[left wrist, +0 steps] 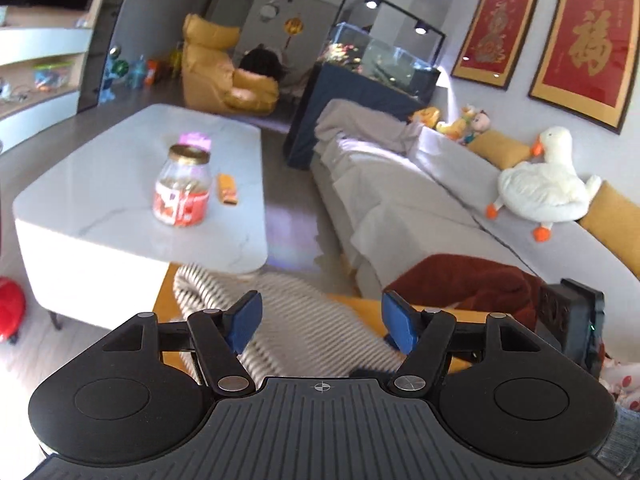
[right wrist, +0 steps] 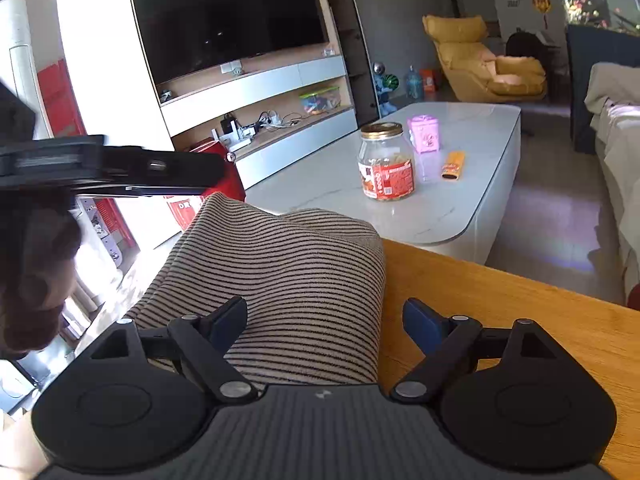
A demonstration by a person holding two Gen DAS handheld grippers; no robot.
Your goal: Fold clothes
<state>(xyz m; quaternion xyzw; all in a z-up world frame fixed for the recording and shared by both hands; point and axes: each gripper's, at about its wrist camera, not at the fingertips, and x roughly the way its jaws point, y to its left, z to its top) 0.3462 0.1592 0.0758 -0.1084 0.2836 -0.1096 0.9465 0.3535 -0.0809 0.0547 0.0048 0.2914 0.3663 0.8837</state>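
A beige garment with thin dark stripes [right wrist: 288, 280] lies bunched on a wooden table [right wrist: 500, 300], one end hanging over the far edge. My right gripper [right wrist: 324, 326] is open, its blue pads [right wrist: 424, 326] apart just above the near end of the cloth. In the left wrist view the same striped garment [left wrist: 312, 328], blurred, lies under my open left gripper [left wrist: 320, 322]. The other gripper's black body shows at the right edge of the left wrist view [left wrist: 576, 320] and at the upper left of the right wrist view [right wrist: 112, 166]. Neither gripper holds cloth.
A white marble coffee table [left wrist: 120, 184] stands beyond, with a glass jar [left wrist: 183, 186], a pink box [right wrist: 424, 134] and an orange packet [left wrist: 227, 189]. A rust-red cloth [left wrist: 472, 280] lies at the table's right. A white sofa [left wrist: 420, 200] with a plush goose [left wrist: 544, 184] runs along the right.
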